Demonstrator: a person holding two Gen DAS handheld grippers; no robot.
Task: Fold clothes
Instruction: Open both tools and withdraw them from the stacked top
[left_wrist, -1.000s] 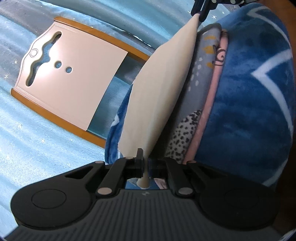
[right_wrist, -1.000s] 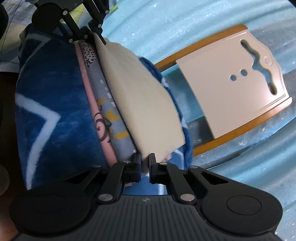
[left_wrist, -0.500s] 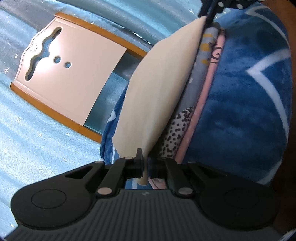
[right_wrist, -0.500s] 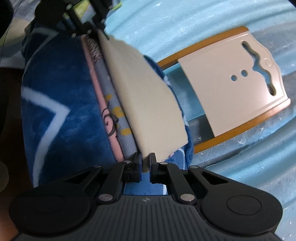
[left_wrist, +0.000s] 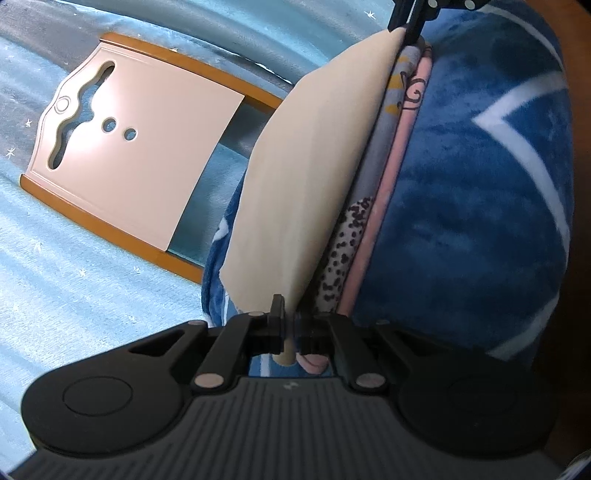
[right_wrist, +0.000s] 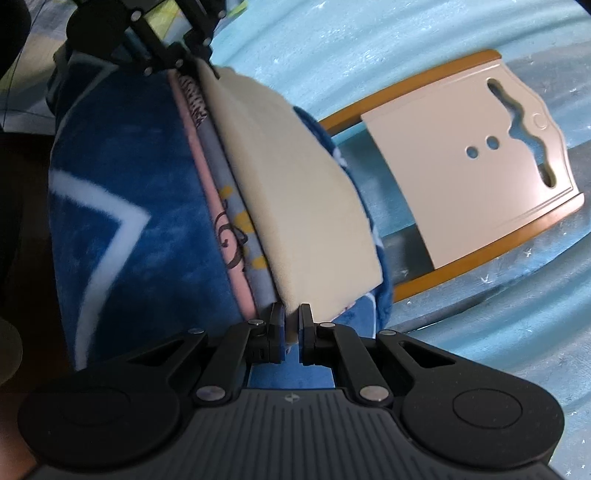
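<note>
A blue fleece garment (left_wrist: 480, 206) with white line patterns, a pink hem and a printed grey lining hangs in a fold between the two grippers. Its cream panel (left_wrist: 310, 177) faces the bed. My left gripper (left_wrist: 290, 317) is shut on one lower corner of the cream panel. In the right wrist view my right gripper (right_wrist: 291, 317) is shut on the other corner of the cream panel (right_wrist: 303, 206), with the blue fleece (right_wrist: 133, 192) draped to its left. Each gripper shows at the top of the other's view, the right gripper (left_wrist: 410, 22) and the left gripper (right_wrist: 184, 55).
A white folding board with an orange rim (left_wrist: 147, 155) lies flat on a light blue starry bedspread (left_wrist: 74, 280); the board (right_wrist: 476, 170) sits to the right in the right wrist view, on the bedspread (right_wrist: 517, 332). Dark wood (left_wrist: 576, 258) borders the far right.
The held garment has shifted slightly in both views and the folding board has drifted a little. Both grips are unchanged.
</note>
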